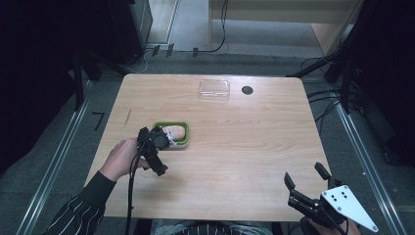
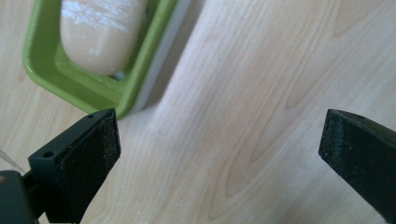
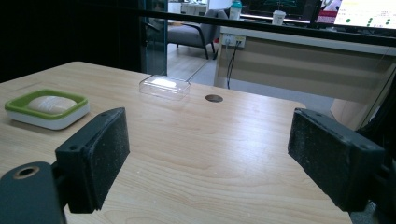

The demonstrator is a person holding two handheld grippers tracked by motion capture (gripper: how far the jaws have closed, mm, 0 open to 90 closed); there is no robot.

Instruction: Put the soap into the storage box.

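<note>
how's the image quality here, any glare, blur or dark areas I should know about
High view: the table is evenly lit, surroundings fall nearly black. Left gripper view: the soap and green dish are soft, out of focus. Right gripper view: glare on the clear lid, and the left background is dark.

Both grippers are black – the left gripper (image 1: pixel 155 147) trails a thick black cable (image 1: pixel 130 196) toward six o'clock, and the hand (image 1: pixel 120 159) on it comes out of a dark sleeve (image 1: pixel 80 210) with thin pale stripes. The right gripper (image 1: pixel 307 180) carries a grey three-cornered plate (image 1: pixel 348 204) dotted with small dark holes. Up close, the left gripper's pads (image 2: pixel 93 163) and the right gripper's pads (image 3: pixel 100 154) are blocky, matte and rough-grained – with small round screw holes in the black mounts at nine o'clock
</note>
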